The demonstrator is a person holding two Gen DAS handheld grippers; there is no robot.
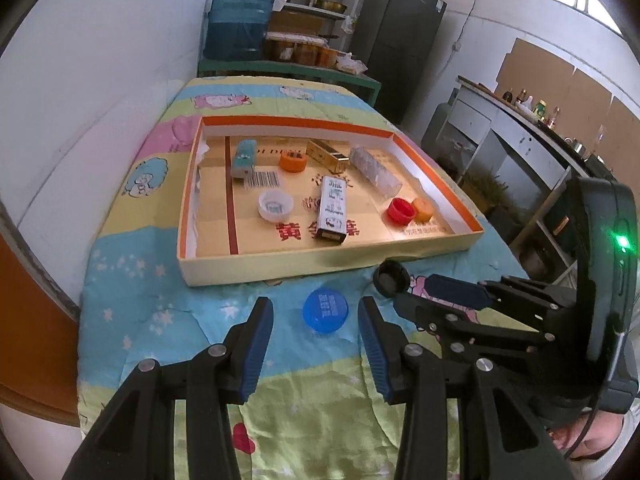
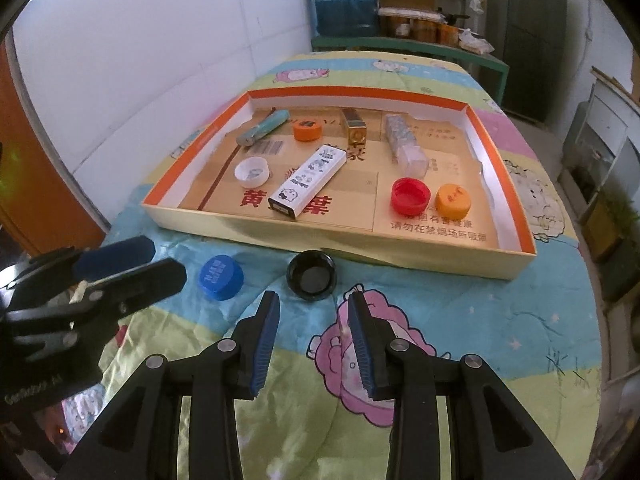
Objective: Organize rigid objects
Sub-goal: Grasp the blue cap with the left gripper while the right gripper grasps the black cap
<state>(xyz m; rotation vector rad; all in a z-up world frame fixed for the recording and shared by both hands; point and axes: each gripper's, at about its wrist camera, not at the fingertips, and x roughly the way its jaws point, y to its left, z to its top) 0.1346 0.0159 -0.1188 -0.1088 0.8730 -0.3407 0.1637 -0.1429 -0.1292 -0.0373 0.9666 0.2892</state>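
A: Starting with the biggest thing, the cartoon-print quilt [image 2: 460, 360] is soft and puckered over the table, so anything pinched on it can sink or tilt.

B: Next, the shallow cardboard tray [image 2: 400, 254], stiff, low-walled, orange-rimmed. It already holds boxes and caps, including a long printed box [image 2: 308, 178]. Its near wall could catch a cap carried in too low.

A: And the tools?

B: Left tool [image 1: 316, 318] stands about half open, holding nothing, with the blue cap [image 1: 325, 310] between its tips on the quilt. Right tool [image 2: 314, 308] is narrower, also holding nothing, with the black cap [image 2: 312, 275] just beyond its tips, hollow side up.

A: So the risks?

B: Both caps are smooth, round hard plastic; ribbed pads closing off-centre could squirt one sideways. The tools are also near each other, so they might collide.
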